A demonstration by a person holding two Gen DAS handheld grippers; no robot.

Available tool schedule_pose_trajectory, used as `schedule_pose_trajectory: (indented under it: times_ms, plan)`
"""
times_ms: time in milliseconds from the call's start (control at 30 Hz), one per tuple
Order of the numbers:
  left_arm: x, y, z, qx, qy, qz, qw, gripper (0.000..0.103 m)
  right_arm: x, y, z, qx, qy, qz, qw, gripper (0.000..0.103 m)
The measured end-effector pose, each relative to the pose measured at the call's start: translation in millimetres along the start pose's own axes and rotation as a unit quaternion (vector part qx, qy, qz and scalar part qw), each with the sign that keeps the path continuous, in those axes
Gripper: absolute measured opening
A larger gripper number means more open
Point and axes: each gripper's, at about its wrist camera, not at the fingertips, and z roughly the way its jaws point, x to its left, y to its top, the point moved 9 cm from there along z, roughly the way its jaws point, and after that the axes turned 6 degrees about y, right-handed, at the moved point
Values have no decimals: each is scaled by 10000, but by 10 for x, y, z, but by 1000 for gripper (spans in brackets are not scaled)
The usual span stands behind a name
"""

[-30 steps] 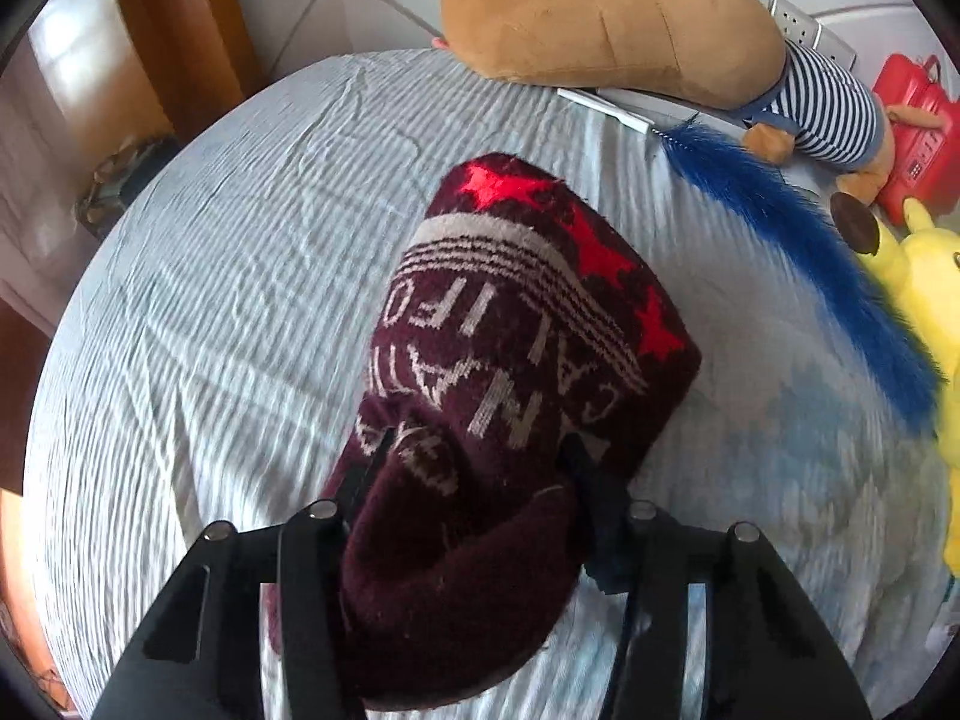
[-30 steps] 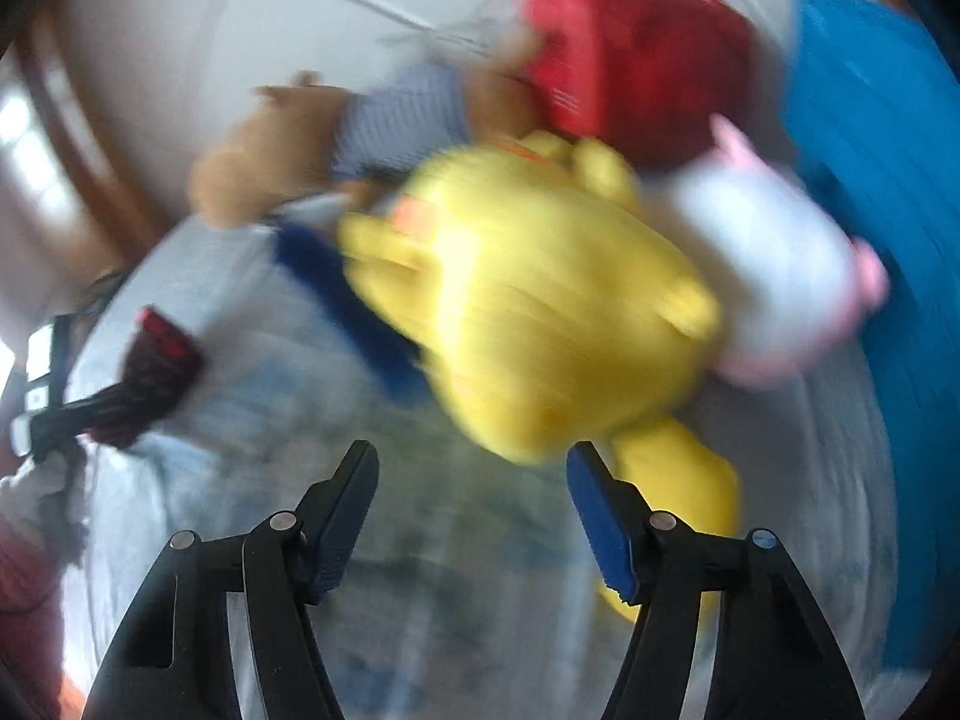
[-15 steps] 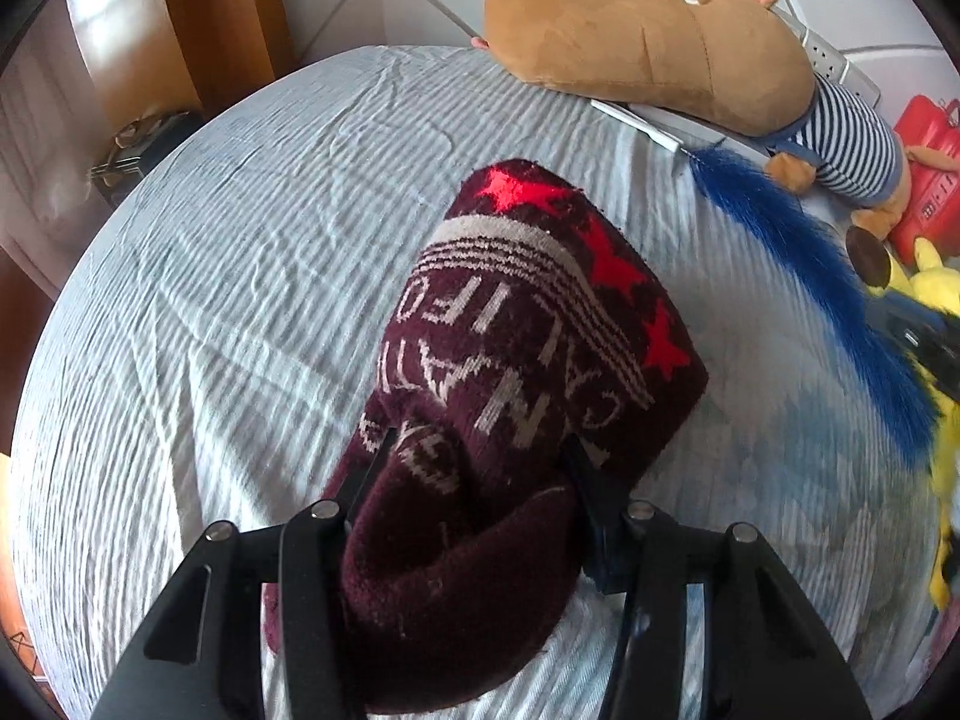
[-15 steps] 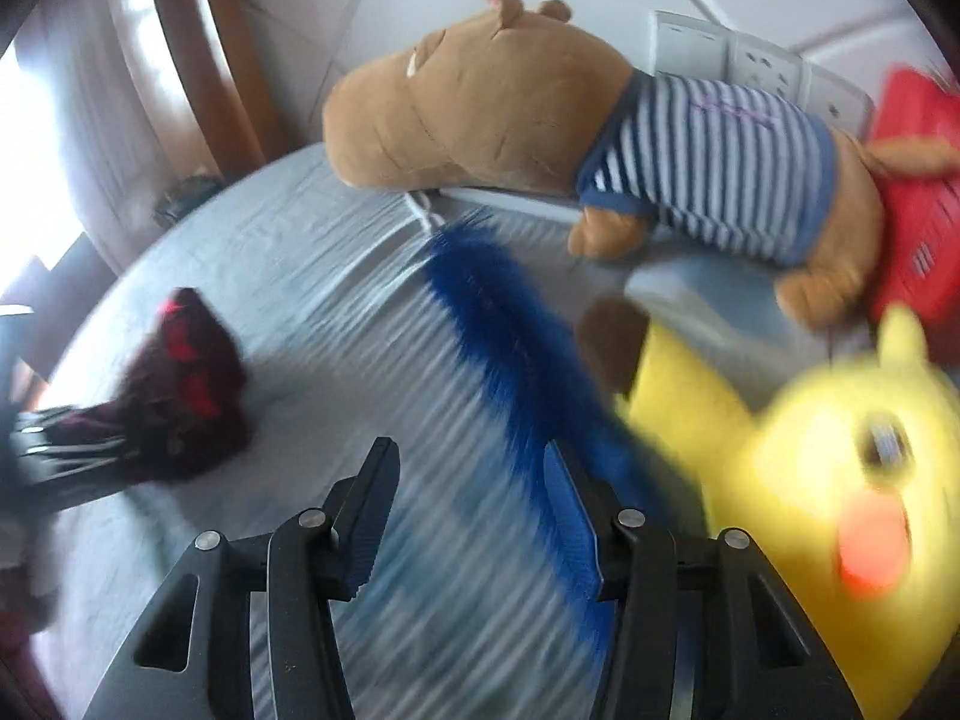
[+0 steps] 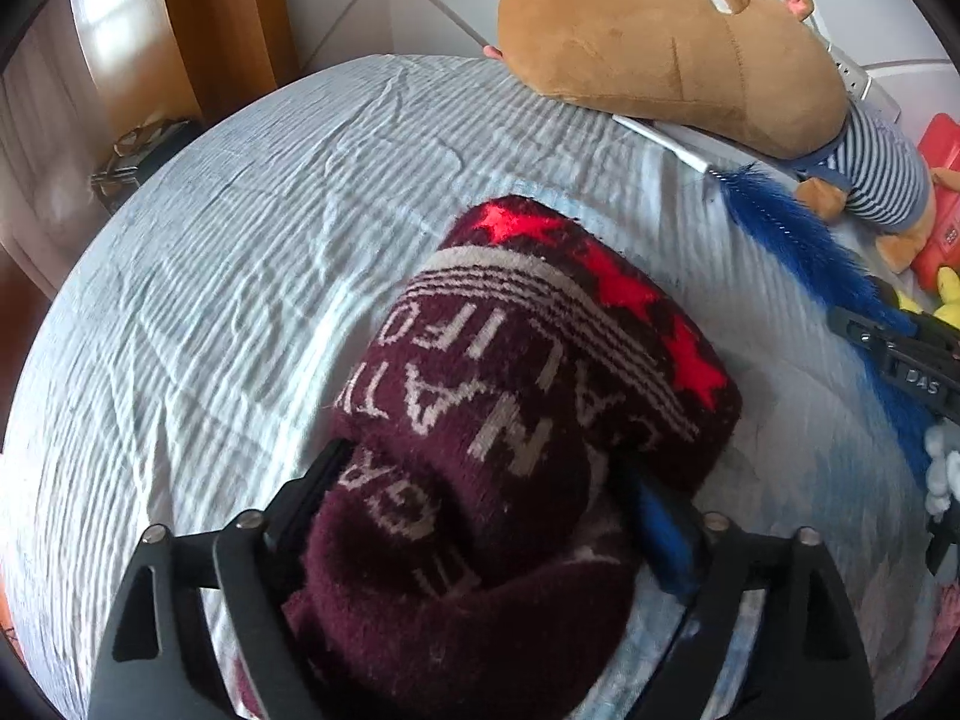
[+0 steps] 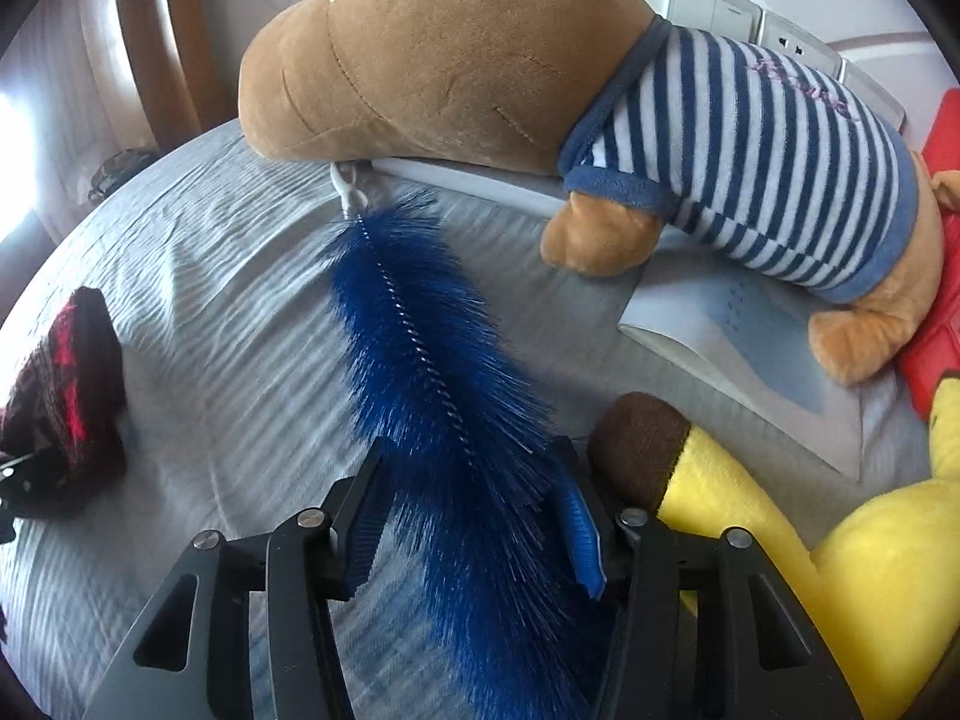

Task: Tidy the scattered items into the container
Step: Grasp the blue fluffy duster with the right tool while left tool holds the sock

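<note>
In your left wrist view, the left gripper [image 5: 480, 480] has just been opening and its jaws now stand wide, loose on either side of the maroon hat [image 5: 516, 450], which lies between them on the striped sheet [image 5: 228, 276]. A strip of blue pad shows clear of the knit on one side; on the other side you cannot tell whether the finger touches the wool. Beyond the hat, at the far edge of the sheet, the brown plush [image 5: 672, 48] lies in its striped shirt. The blue brush [image 5: 798, 252] runs from just below the plush down past the hat's side, well apart from the hat. Your right gripper's black body shows at the frame edge, over the brush's lower end.

In your right wrist view, the right gripper [image 6: 474, 492] is about half open and has just opened slightly. Its fingers straddle the brush [image 6: 432, 372]; the bristles fill the gap and brush both pads, but you cannot tell whether the wire core is pinched. Beside the brush lie the yellow plush [image 6: 810, 552] with its brown ear tip, a white book [image 6: 738, 354] under the brown plush [image 6: 456, 54], and something red [image 6: 942, 276]. The hat [image 6: 66, 384] sits well off to the other side. No container shows in either view.
</note>
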Motion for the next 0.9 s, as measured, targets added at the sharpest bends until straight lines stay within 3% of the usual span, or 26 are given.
schedule_pose_trajectory:
  times_ms: [67, 233, 400, 467, 800, 900]
  plan:
    - [44, 9, 43, 43, 59, -67, 10000, 103, -8, -18, -15, -21, -22, -18, 10000, 53]
    - [62, 12, 75, -1, 46, -199, 9998, 103, -1, -28, -83, -2, -92, -20, 10000, 53]
    - [15, -26, -27, -59, 88, -280, 9996, 86, 4, -38, -90, -143, -130, -38, 9998, 53]
    - [-5, -34, -38, -85, 120, -255, 9996, 86, 9, -31, -76, -214, -105, -64, 9997, 53]
    - [26, 4, 57, -189, 67, -394, 9990, 103, 15, -4, -45, -432, -67, -127, 9990, 57]
    - [33, 10, 56, -281, 132, -502, 9983, 102, 32, 1, -48, -369, -97, -130, 9992, 55]
